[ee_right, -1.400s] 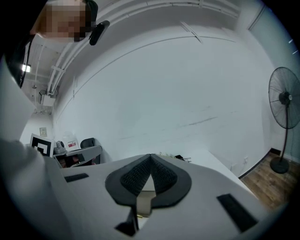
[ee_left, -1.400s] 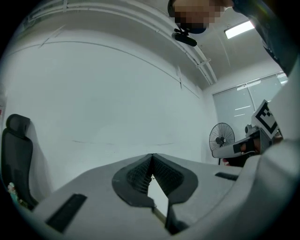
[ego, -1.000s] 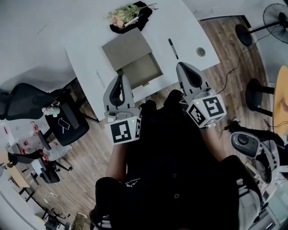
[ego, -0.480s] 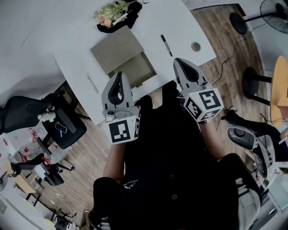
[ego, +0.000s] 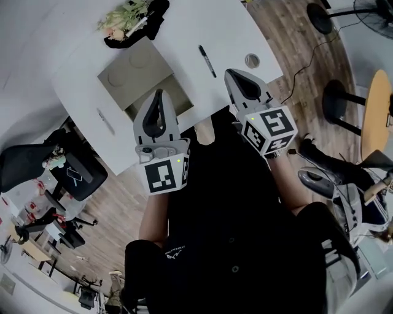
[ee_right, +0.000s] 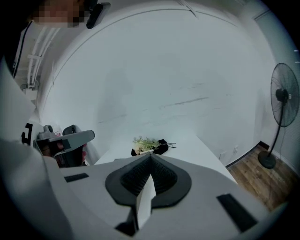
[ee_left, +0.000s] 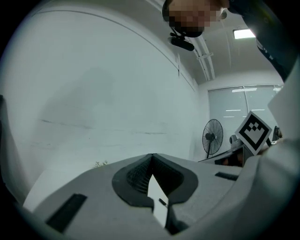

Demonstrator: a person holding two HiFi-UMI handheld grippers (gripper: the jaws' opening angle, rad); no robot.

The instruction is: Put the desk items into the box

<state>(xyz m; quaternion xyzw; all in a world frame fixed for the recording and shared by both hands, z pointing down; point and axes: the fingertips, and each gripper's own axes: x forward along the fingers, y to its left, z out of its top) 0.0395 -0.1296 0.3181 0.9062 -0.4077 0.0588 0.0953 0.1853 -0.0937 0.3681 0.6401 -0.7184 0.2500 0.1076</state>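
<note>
The white table [ego: 202, 24] fills the upper part of the head view, and we stand back from its near edge with nothing picked up yet. On it, upper left of centre, sits the open cardboard box [ego: 132, 68], its flap folded back so the mouth faces up, ready to take things dropped in from above.

We hold both tools in front of the body, pointing out toward the table. The left tool [ego: 160, 97] aims at the box's near corner, and the right tool [ego: 232, 75] sits right of centre. Each tool's own camera shows its dark ribbed pads meeting at the tip with nothing between them, so both the left tool [ee_left: 151, 157] and the right tool [ee_right: 150, 157] are closed and empty. We judge they must open before any pick.

At the table's far edge, top left of the head view, a bunch of flowers [ego: 123, 13] lies on a black cloth [ego: 158, 9]. A black pen [ego: 207, 61] lies alone between the box and the right tool, the nearest thing to reach.

Only the head view shows the box and pen. The right tool's camera looks level across the table and catches the flowers [ee_right: 147, 142] and a standing fan [ee_right: 282, 112], while the left one sees mostly bare wall.
</note>
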